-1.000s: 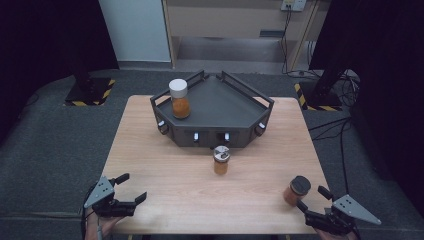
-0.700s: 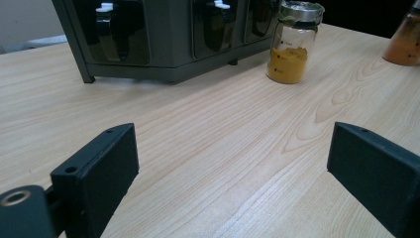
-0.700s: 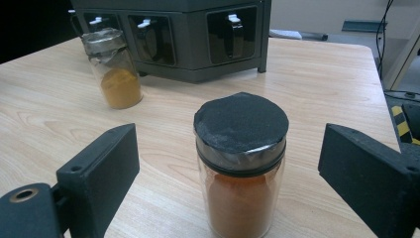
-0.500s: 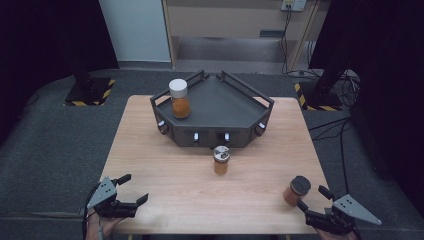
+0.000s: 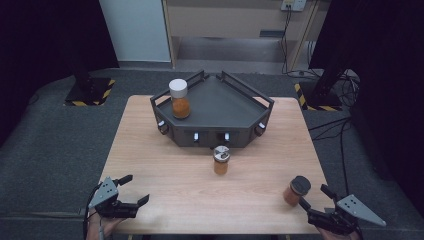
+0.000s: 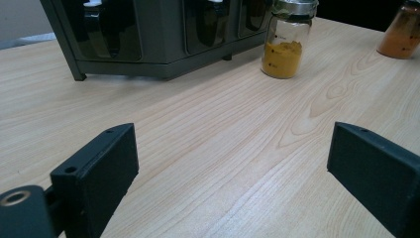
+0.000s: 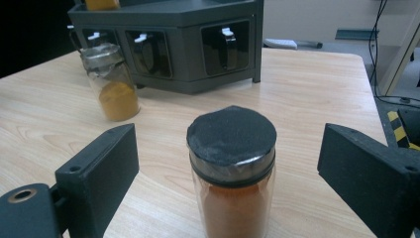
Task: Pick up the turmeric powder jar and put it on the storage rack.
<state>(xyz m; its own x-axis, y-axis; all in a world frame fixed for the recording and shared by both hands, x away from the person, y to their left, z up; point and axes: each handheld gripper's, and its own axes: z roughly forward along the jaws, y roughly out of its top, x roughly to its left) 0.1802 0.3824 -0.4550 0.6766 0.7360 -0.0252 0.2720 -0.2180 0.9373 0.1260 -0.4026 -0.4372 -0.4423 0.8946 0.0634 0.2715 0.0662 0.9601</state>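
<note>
A dark six-sided rack stands at the back of the wooden table. On its top at the left stands a white-lidded jar of orange spice. A silver-lidded jar of yellow spice stands on the table in front of the rack. A black-lidded jar of orange spice stands near the front right, between the spread jaws of my right gripper, with no pad touching it. My left gripper rests open at the front left, nothing between its jaws.
The rack's front faces carry small drawers with white-tipped handles. Dark floor surrounds the table, with cables to the right and striped stand bases behind. Bare tabletop lies between the two grippers.
</note>
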